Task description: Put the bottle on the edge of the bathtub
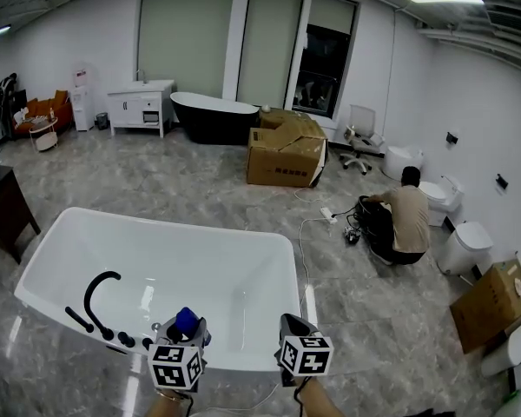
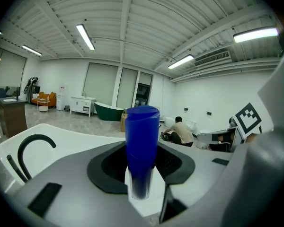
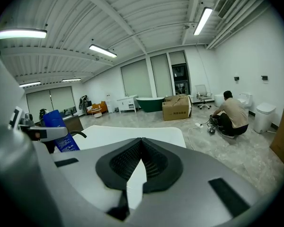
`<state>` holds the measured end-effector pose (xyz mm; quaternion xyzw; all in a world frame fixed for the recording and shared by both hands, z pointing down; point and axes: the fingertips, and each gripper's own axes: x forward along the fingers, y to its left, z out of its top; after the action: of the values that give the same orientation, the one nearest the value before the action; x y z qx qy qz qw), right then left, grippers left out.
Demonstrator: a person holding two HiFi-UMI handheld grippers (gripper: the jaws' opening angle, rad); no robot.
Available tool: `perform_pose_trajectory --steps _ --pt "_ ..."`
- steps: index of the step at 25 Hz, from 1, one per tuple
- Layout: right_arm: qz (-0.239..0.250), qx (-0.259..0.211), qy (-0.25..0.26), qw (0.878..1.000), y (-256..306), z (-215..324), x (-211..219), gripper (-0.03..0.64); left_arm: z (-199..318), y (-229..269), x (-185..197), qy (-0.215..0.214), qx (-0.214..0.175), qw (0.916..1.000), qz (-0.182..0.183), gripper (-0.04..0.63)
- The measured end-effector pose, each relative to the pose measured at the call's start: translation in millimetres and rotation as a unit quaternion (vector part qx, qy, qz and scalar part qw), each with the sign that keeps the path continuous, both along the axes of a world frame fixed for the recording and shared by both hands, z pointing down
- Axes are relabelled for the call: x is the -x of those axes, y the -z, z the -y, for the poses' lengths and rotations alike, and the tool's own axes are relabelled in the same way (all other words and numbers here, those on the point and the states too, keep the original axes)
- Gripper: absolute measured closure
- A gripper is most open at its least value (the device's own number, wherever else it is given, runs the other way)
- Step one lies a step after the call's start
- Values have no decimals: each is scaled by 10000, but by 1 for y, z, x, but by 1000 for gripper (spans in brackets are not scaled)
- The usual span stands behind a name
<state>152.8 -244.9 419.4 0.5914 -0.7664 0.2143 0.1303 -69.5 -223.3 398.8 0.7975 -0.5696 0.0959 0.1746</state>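
A blue bottle [image 1: 187, 321] [image 2: 142, 145] stands upright between the jaws of my left gripper [image 1: 179, 337] [image 2: 142, 176], which is shut on it near its lower part. The bottle's label also shows in the right gripper view [image 3: 62, 132]. Both grippers hang over the near rim of the white bathtub [image 1: 243, 233] [image 2: 61, 136] [image 3: 132, 134]. A black curved faucet [image 1: 98, 294] [image 2: 34, 144] sits on the tub's near left edge, left of the bottle. My right gripper [image 1: 293, 330] [image 3: 140, 148] is shut with nothing in it, to the right of the left one.
A person [image 1: 405, 220] crouches on the floor at the right beside cables. Cardboard boxes [image 1: 284, 153] stand beyond the tub, another box [image 1: 495, 301] at the far right. A dark table [image 1: 4, 211] is at the left; toilets [image 1: 465, 246] line the right wall.
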Motion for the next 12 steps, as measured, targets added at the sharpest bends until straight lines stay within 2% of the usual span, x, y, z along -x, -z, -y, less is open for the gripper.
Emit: perform_pose_trajectory --steps 8,12 --pt "-115 438 117 9989 -38 -11 0 592 -13 -36 -3 21 318 9995 -33 431" --pt "-117 450 237 9986 -38 -1 5 592 -16 -42 0 189 425 9989 -19 431"
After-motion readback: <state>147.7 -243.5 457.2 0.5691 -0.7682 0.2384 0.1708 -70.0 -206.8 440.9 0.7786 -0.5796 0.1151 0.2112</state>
